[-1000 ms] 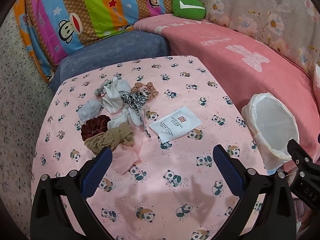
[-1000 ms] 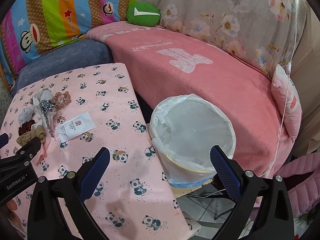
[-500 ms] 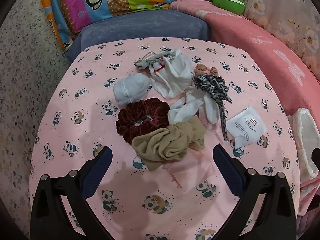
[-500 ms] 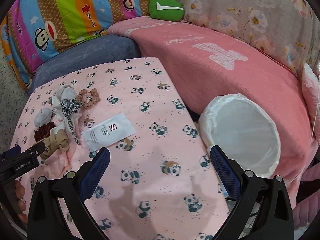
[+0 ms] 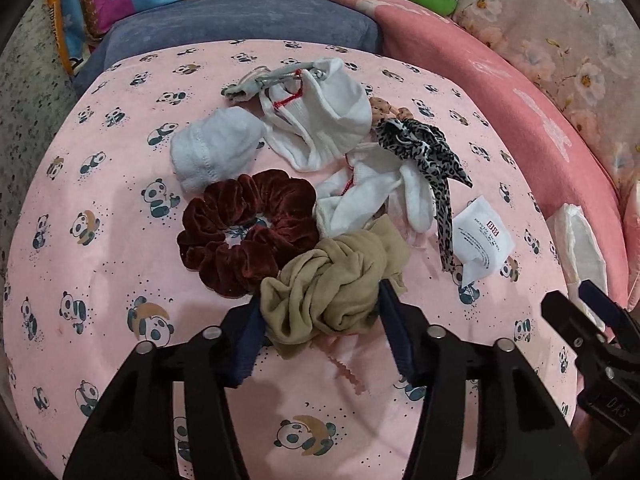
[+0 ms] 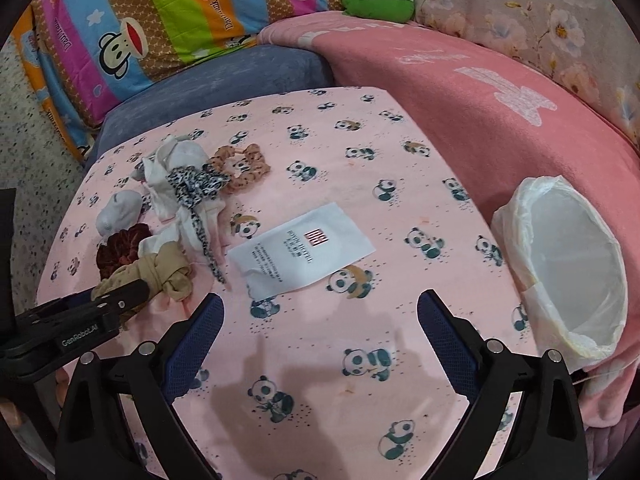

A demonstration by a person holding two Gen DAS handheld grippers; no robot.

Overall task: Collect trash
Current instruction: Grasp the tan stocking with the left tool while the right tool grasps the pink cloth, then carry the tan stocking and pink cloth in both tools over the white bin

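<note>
A knotted beige cloth bundle (image 5: 336, 280) lies on the pink panda-print table (image 5: 120, 280). My left gripper (image 5: 320, 300) is closing on it, and both blue pads touch its sides. The same left gripper (image 6: 120, 300) shows at the bundle (image 6: 168, 272) in the right wrist view. A flat white packet (image 6: 304, 248) with a red mark lies mid-table, just beyond my right gripper (image 6: 320, 300), which is open and holds nothing. That packet (image 5: 482, 240) sits right of the pile. A bin lined with a white bag (image 6: 516, 216) stands at the table's right edge.
Behind the bundle lie a maroon velvet scrunchie (image 5: 248, 232), white socks (image 5: 320, 128), a pale blue sock (image 5: 216, 148), a leopard-print scrunchie (image 5: 416, 144) and a brown dotted scrunchie (image 6: 240, 168). A pink-covered sofa (image 6: 480, 80), a green cushion (image 6: 376, 0) and a striped cushion (image 6: 160, 12) ring the table.
The left gripper came down over the clothing pile and its jaws narrowed onto the beige bundle. The right gripper swung left from the bin toward the white packet, still open.
</note>
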